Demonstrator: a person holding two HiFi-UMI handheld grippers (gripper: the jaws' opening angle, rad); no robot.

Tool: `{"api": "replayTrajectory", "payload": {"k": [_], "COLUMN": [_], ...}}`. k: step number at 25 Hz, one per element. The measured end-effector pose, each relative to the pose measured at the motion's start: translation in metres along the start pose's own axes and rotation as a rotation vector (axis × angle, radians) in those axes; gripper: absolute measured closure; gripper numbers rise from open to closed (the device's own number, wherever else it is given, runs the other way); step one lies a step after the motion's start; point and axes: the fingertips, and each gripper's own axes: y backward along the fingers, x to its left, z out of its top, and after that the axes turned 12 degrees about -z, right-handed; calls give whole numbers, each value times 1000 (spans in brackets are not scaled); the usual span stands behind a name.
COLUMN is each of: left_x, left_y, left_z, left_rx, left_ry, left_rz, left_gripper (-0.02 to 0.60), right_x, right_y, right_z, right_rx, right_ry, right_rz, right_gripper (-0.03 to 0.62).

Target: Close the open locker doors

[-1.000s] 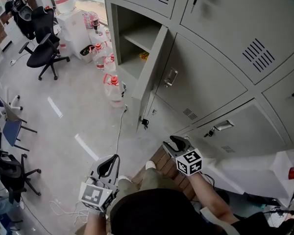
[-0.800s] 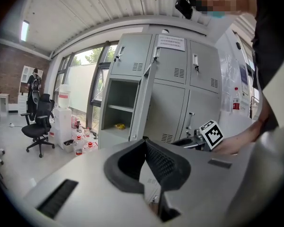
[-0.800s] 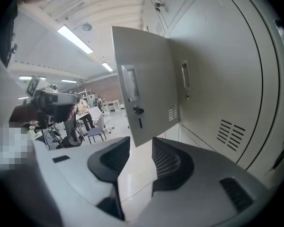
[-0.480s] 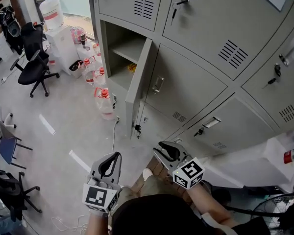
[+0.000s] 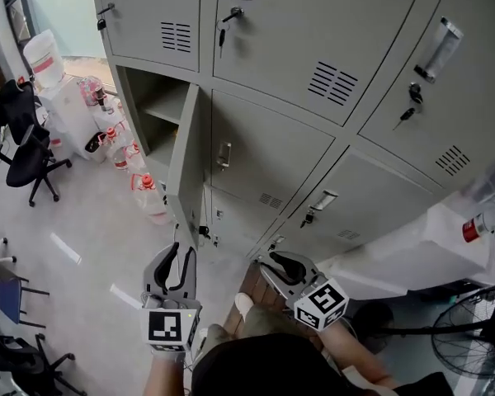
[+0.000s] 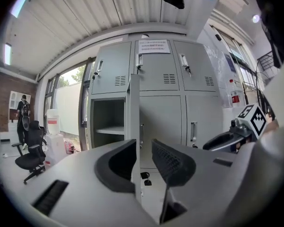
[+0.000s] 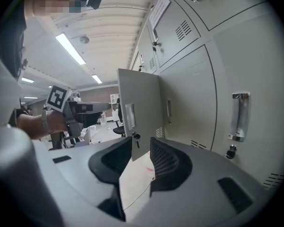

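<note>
The flat grey metal locker door (image 5: 186, 167) sticks out open, on the middle row. The left hand-held gripper (image 5: 178, 254) just opened partway, and the right hand-held gripper (image 5: 272, 264) just narrowed. Both sets of black jaws hold nothing.

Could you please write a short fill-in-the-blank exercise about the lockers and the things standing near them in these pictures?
1. In view, only one door of the lockers stands ___.
2. Its compartment is divided by a level ___.
3. The plastic bottles on the floor have ___ caps.
4. Left of the bottles stands a black office ___ on wheels.

Missing words: open; shelf; red; chair.
</note>
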Motion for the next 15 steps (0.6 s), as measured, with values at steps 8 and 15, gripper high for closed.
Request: {"api": "replayTrajectory", "payload": {"k": [8,15], "left_x": [21,31], "left_y": [-26,-37], "left_z": [6,6], "left_rx": [-4,1], "left_ry": [-78,-62], "left_rz": [56,64], "left_gripper": [448,446], "right_x": [-32,-35], "right_y": [20,10], "right_z": [-11,-10], "right_rx": [15,14], "right_ry": [-39,-45], "right_rz": [-107,-102], "right_gripper": [465,465]}}
